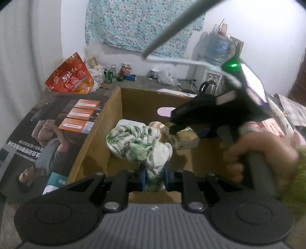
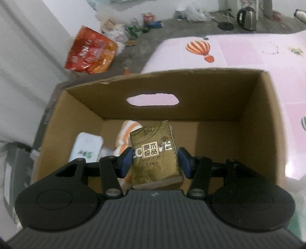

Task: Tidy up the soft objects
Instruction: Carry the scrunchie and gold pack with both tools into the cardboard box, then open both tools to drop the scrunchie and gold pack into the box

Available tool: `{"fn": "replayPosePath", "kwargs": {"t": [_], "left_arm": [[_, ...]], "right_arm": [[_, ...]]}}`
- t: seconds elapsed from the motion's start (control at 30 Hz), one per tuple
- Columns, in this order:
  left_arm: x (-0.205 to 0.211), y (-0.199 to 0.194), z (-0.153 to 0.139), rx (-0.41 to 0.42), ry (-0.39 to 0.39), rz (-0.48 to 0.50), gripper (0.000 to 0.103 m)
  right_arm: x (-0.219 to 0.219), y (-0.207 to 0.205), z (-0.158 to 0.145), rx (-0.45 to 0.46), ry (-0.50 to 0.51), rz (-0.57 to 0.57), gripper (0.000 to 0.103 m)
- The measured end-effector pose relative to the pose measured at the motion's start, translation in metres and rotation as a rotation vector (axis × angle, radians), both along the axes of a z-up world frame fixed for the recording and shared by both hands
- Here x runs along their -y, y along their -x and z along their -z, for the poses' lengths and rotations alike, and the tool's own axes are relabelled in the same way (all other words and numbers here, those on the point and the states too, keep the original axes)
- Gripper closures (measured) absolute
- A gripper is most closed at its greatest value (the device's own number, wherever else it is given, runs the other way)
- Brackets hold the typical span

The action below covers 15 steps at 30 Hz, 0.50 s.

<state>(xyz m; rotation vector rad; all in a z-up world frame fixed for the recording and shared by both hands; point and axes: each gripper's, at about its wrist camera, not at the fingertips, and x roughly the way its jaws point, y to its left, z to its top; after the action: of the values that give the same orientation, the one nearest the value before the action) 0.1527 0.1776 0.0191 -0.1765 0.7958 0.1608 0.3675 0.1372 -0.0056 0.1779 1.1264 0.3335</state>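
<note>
- The left gripper [image 1: 154,177] is clamped tight on a bunched green-and-white cloth [image 1: 137,145], its blue pads nearly together with the fabric pinched between them.
- The cloth hangs over the open cardboard box [image 2: 264,107], at the box's left half in the left wrist view, covering part of a white tissue pack [image 2: 87,148] below it.
- The right gripper [image 2: 155,162] holds a gold tissue pack [image 2: 155,155] between its blue pads, jaws set narrow to the pack's width; the pack stands roughly upright, tilted a little, above the inside of the box.
- In the left wrist view the right gripper shows as a blurred black shape with a green light, a hand [image 1: 262,151] on its handle, and the gold pack at its tip.
- On the box floor lie the white tissue pack at the left and an orange-and-white striped cloth [image 2: 127,134] just beside it, behind the gold pack.
- The far wall of the box has an oval handle cut-out [image 2: 153,99].
- The box rests partly on a pink mat [image 2: 248,51] printed with a hot-air balloon.
- On the floor beyond are a red snack bag [image 2: 89,51] and a steel kettle [image 2: 246,17].
</note>
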Motion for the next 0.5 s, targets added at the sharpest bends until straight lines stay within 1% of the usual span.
{"fn": "replayPosePath", "kwargs": {"t": [0.13,0.27,0.3,0.4,0.5], "left_arm": [[-0.002,-0.001,0.003,-0.01,0.011,0.001,0.084],[-0.002,-0.002,0.005,-0.024,0.021,-0.004,0.084],[-0.002,-0.002,0.006,-0.03,0.021,-0.005,0.084],[-0.001,-0.004,0.007,-0.04,0.017,-0.006,0.084],[0.0,-0.005,0.009,-0.05,0.014,-0.008,0.084]], "right_arm": [[0.003,-0.016,0.021,-0.027,0.003,0.057,0.052],[0.005,-0.025,0.037,-0.05,-0.014,0.092,0.051],[0.005,-0.026,0.041,-0.054,-0.032,0.092,0.05],[0.005,-0.028,0.048,-0.061,-0.09,0.074,0.047],[0.007,-0.027,0.045,-0.068,-0.108,0.058,0.039]]}}
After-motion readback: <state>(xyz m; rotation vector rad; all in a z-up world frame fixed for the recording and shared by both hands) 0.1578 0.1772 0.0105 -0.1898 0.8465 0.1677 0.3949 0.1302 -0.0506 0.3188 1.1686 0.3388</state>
